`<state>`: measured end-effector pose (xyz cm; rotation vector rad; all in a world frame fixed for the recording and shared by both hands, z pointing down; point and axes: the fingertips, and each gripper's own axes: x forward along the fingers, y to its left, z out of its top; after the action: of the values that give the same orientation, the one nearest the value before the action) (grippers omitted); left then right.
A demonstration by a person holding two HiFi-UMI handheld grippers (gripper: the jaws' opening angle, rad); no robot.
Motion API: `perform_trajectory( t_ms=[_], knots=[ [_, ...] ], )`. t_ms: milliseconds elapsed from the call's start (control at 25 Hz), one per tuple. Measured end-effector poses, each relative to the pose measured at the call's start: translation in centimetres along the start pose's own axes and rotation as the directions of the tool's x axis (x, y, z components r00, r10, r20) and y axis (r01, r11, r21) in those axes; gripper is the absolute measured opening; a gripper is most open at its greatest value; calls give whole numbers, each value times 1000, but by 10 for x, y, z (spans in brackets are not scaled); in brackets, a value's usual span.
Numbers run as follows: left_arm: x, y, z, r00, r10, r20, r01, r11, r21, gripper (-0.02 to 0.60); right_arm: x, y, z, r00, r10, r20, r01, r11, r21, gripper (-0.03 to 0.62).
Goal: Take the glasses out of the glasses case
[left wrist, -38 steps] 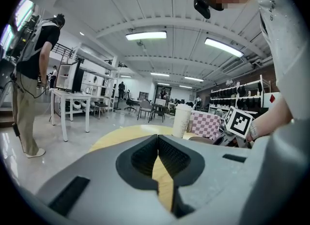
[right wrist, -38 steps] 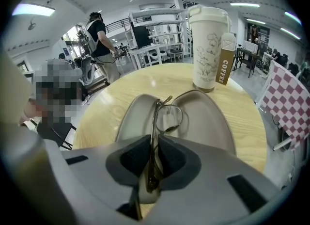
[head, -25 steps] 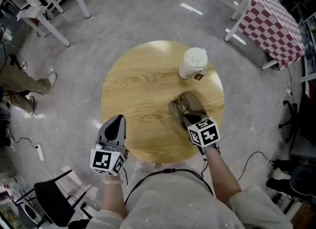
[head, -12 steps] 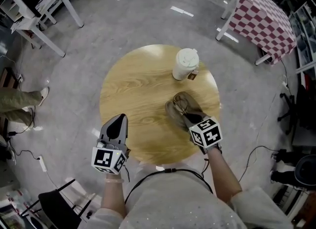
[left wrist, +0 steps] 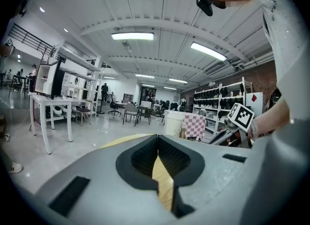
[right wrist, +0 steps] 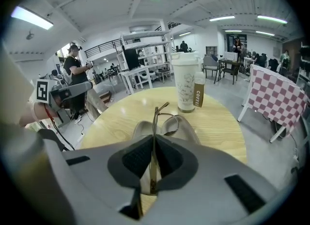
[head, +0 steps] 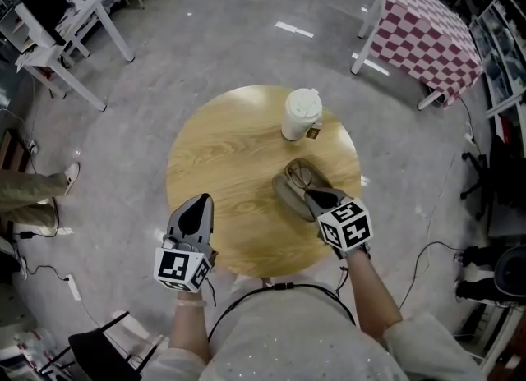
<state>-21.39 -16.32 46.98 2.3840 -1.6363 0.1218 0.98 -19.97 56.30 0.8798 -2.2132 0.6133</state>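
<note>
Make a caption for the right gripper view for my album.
Right gripper pinches the glasses over the open case, coffee cup behind.

I stood in a big open lab or workshop hall. It had a polished concrete floor (head: 205, 43), white workbenches (left wrist: 51, 99), storage racks (left wrist: 219, 100), ceiling strip lights (left wrist: 132, 36) and a power strip (head: 72, 286) lying loose.

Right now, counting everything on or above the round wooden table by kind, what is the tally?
Paper cup: 1
Coffee stick packet: 1
Glasses case: 1
Glasses: 1
Hand-held grippers: 2, the left hand-held gripper, empty, and the right hand-held gripper, pinching the Glasses over the open case
Total: 6
</note>
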Motion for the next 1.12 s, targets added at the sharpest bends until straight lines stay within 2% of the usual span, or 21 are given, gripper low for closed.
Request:
perform_trajectory(
  t_ms=[360, 640, 920, 1120],
  knots=[
    [-2, -3, 10, 1000, -13, 23, 13, 1000, 20, 5, -22, 3, 18, 993, -19, 113, 20, 1000, -9, 18],
    [-11, -2, 18, 999, -10, 44, 9, 999, 35, 5, -42, 12, 27, 978, -42, 206, 44, 999, -2, 18],
    [-16, -3, 26, 998, 4, 67, -8, 999, 50, 5, -69, 13, 43, 936, -76, 345, 92, 995, -29, 18],
    [-22, -3, 32, 995, 10, 99, -13, 999, 34, 5, -88, 14, 56, 895, -89, 437, 116, 993, -36, 18]
  ],
)
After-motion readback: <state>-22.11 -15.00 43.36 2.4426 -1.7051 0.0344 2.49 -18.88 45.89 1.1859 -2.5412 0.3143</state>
